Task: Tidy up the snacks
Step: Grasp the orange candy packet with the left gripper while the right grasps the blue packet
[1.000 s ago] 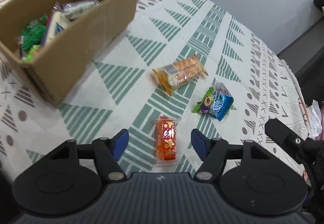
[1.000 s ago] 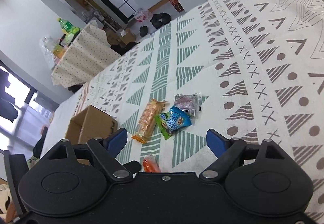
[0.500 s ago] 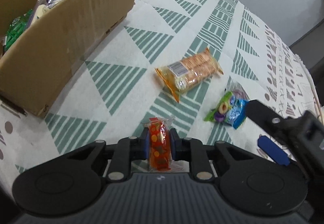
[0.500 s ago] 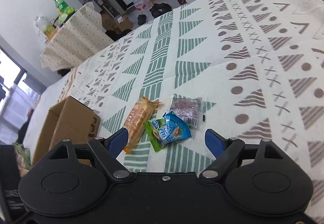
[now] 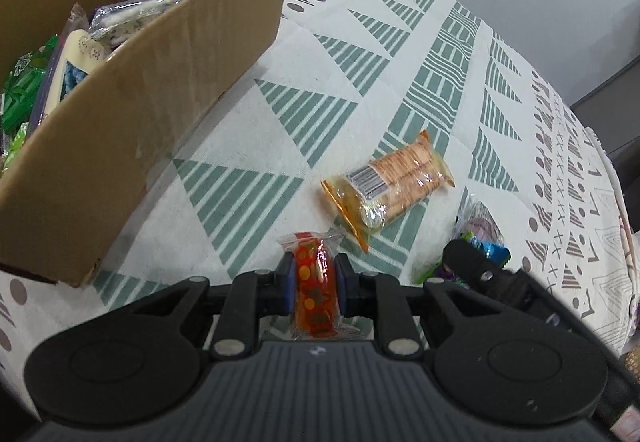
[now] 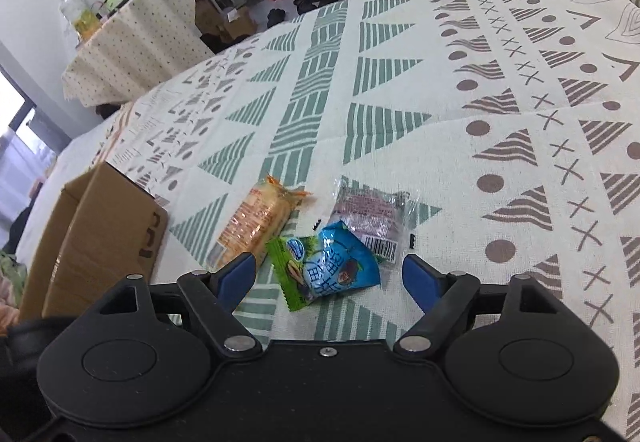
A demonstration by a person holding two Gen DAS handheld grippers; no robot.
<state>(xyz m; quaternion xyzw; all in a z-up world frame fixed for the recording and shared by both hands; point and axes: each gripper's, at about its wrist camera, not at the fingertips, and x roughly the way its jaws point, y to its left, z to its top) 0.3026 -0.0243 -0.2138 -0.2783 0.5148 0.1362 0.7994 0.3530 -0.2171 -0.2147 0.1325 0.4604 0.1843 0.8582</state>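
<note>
My left gripper (image 5: 313,288) is shut on a small orange-red snack packet (image 5: 315,294), held just above the patterned cloth. A cardboard box (image 5: 160,62) with several snacks inside stands to its left. A cracker pack (image 5: 390,184) lies ahead on the right. My right gripper (image 6: 328,276) is open, its fingers straddling a blue and green snack bag (image 6: 328,266). A clear purple packet (image 6: 370,212) lies just behind that bag, and the cracker pack (image 6: 256,220) lies to its left. The right gripper's finger (image 5: 476,268) shows in the left wrist view, over the blue bag.
The box (image 6: 96,234) stands at the left in the right wrist view. The patterned cloth (image 6: 500,102) stretches far ahead and right. A side table with bottles (image 6: 132,38) stands beyond the far edge.
My left gripper closed on the orange-red packet and has lifted it slightly toward the box. My right gripper moved in closer, down around the blue and green bag, still open.
</note>
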